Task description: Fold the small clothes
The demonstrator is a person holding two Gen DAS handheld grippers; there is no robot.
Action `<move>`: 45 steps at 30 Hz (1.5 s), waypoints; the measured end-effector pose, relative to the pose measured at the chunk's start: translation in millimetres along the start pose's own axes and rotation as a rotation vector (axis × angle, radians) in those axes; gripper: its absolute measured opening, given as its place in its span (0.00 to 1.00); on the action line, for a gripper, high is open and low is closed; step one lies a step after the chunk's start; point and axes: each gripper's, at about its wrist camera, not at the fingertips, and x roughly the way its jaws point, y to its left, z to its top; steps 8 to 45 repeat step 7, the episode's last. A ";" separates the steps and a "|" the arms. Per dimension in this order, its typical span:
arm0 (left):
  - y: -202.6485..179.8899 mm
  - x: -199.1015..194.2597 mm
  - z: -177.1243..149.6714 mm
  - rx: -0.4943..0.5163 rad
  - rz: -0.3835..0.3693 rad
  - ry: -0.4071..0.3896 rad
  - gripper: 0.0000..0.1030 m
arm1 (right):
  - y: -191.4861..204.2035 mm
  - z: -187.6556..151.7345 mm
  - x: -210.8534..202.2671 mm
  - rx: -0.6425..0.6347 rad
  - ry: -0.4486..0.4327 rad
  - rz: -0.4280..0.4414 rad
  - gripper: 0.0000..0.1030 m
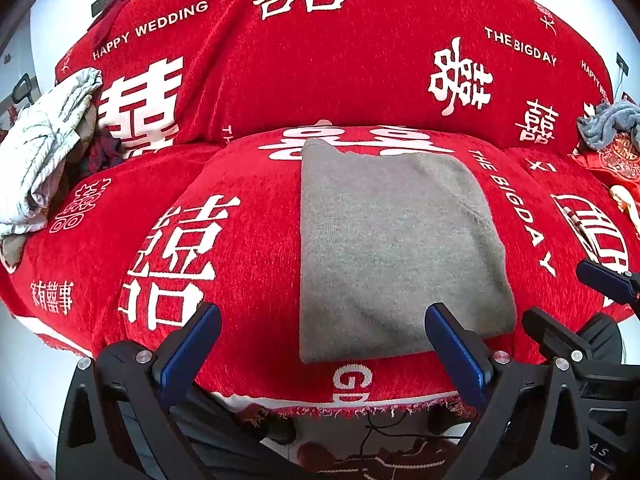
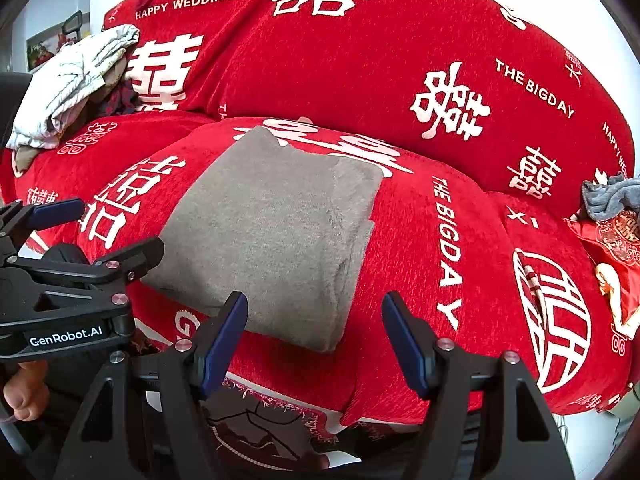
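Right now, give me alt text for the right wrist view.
A folded grey garment lies flat on a red sofa cover with white lettering. The right tool is open and empty just before its near edge, with the left tool at the left.

a home living room, that's the look of it; a sofa (image 1: 360,60) fills the view, draped in a red wedding throw (image 2: 440,60) with white double-happiness characters; crumpled laundry (image 1: 44,152) is heaped on one arm, a grey cloth (image 2: 608,196) bunched at the other end; a framed picture (image 2: 42,50) hangs on the white wall (image 2: 56,12) behind
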 end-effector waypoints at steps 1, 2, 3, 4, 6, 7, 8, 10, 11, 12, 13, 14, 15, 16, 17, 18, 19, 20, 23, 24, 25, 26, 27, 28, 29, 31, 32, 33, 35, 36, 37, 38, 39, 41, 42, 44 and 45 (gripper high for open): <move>0.4 0.0 0.1 0.000 0.000 0.000 0.99 | 0.2 -0.2 0.1 0.000 0.000 0.000 0.71; 0.6 0.0 -0.1 -0.001 -0.001 0.001 0.99 | 0.4 0.0 -0.1 0.001 0.000 0.000 0.71; 0.7 0.2 0.1 0.000 -0.001 0.001 0.99 | 0.6 0.0 -0.1 0.001 0.000 0.000 0.71; 0.6 0.1 0.0 0.000 0.000 0.001 0.99 | 0.8 -0.1 -0.1 0.001 0.001 0.000 0.71; 0.9 0.3 0.1 0.001 -0.001 0.001 0.99 | 1.0 0.0 -0.2 0.002 0.001 -0.001 0.71; 0.8 0.4 0.1 0.001 -0.001 0.002 0.99 | 1.2 -0.1 -0.1 0.002 0.001 -0.001 0.71; 0.8 0.4 0.1 0.001 -0.001 0.002 0.99 | 1.2 -0.1 -0.1 0.002 0.001 -0.001 0.71; 0.8 0.4 0.1 0.001 -0.001 0.002 0.99 | 1.2 -0.1 -0.1 0.002 0.001 -0.001 0.71; 0.8 0.4 0.1 0.001 -0.001 0.002 0.99 | 1.2 -0.1 -0.1 0.002 0.001 -0.001 0.71; 0.8 0.4 0.1 0.001 -0.001 0.002 0.99 | 1.2 -0.1 -0.1 0.002 0.001 -0.001 0.71; 0.8 0.4 0.1 0.001 -0.001 0.002 0.99 | 1.2 -0.1 -0.1 0.002 0.001 -0.001 0.71; 0.8 0.4 0.1 0.001 -0.001 0.002 0.99 | 1.2 -0.1 -0.1 0.002 0.001 -0.001 0.71; 0.8 0.4 0.1 0.001 -0.001 0.002 0.99 | 1.2 -0.1 -0.1 0.002 0.001 -0.001 0.71; 0.8 0.4 0.1 0.001 -0.001 0.002 0.99 | 1.2 -0.1 -0.1 0.002 0.001 -0.001 0.71; 0.8 0.4 0.1 0.001 -0.001 0.002 0.99 | 1.2 -0.1 -0.1 0.002 0.001 -0.001 0.71; 0.8 0.4 0.1 0.001 -0.001 0.002 0.99 | 1.2 -0.1 -0.1 0.002 0.001 -0.001 0.71; 0.8 0.4 0.1 0.001 -0.001 0.002 0.99 | 1.2 -0.1 -0.1 0.002 0.001 -0.001 0.71; 0.8 0.4 0.1 0.001 -0.001 0.002 0.99 | 1.2 -0.1 -0.1 0.002 0.001 -0.001 0.71; 0.8 0.4 0.1 0.001 -0.001 0.002 0.99 | 1.2 -0.1 -0.1 0.002 0.001 -0.001 0.71; 0.8 0.4 0.1 0.001 -0.001 0.002 0.99 | 1.2 -0.1 -0.1 0.002 0.001 -0.001 0.71; 0.8 0.4 0.1 0.001 -0.001 0.002 0.99 | 1.2 -0.1 -0.1 0.002 0.001 -0.001 0.71; 0.8 0.4 0.1 0.001 -0.001 0.002 0.99 | 1.2 -0.1 -0.1 0.002 0.001 -0.001 0.71; 0.8 0.4 0.1 0.001 -0.001 0.002 0.99 | 1.2 -0.1 -0.1 0.002 0.001 -0.001 0.71; 0.8 0.4 0.1 0.001 -0.001 0.002 0.99 | 1.2 -0.1 -0.1 0.002 0.001 -0.001 0.71; 0.8 0.4 0.1 0.001 -0.001 0.002 0.99 | 1.2 -0.1 -0.1 0.002 0.001 -0.001 0.71; 0.8 0.4 0.1 0.001 -0.001 0.002 0.99 | 1.2 -0.1 -0.1 0.002 0.001 -0.001 0.71; 0.8 0.4 0.1 0.001 -0.001 0.002 0.99 | 1.2 -0.1 -0.1 0.002 0.001 -0.001 0.71; 0.8 0.4 0.1 0.001 -0.001 0.002 0.99 | 1.2 -0.1 -0.1 0.002 0.001 -0.001 0.71; 0.8 0.4 0.1 0.001 -0.001 0.002 0.99 | 1.2 -0.1 -0.1 0.002 0.001 -0.001 0.71; 0.8 0.4 0.1 0.001 -0.001 0.002 0.99 | 1.2 -0.1 -0.1 0.002 0.001 -0.001 0.71; 0.8 0.4 0.1 0.001 -0.001 0.002 0.99 | 1.2 -0.1 -0.1 0.002 0.001 -0.001 0.71; 0.8 0.4 0.1 0.001 -0.001 0.002 0.99 | 1.2 -0.1 -0.1 0.002 0.001 -0.001 0.71; 0.8 0.4 0.1 0.001 -0.001 0.002 0.99 | 1.2 -0.1 -0.1 0.002 0.001 -0.001 0.71; 0.8 0.4 0.1 0.001 -0.001 0.002 0.99 | 1.2 -0.1 -0.1 0.002 0.001 -0.001 0.71; 0.8 0.4 0.1 0.001 -0.001 0.002 0.99 | 1.2 -0.1 -0.1 0.002 0.001 -0.001 0.71; 0.8 0.4 0.1 0.001 -0.001 0.002 0.99 | 1.2 -0.1 -0.1 0.002 0.001 -0.001 0.71; 0.8 0.4 0.1 0.001 -0.001 0.002 0.99 | 1.2 -0.1 -0.1 0.002 0.001 -0.001 0.71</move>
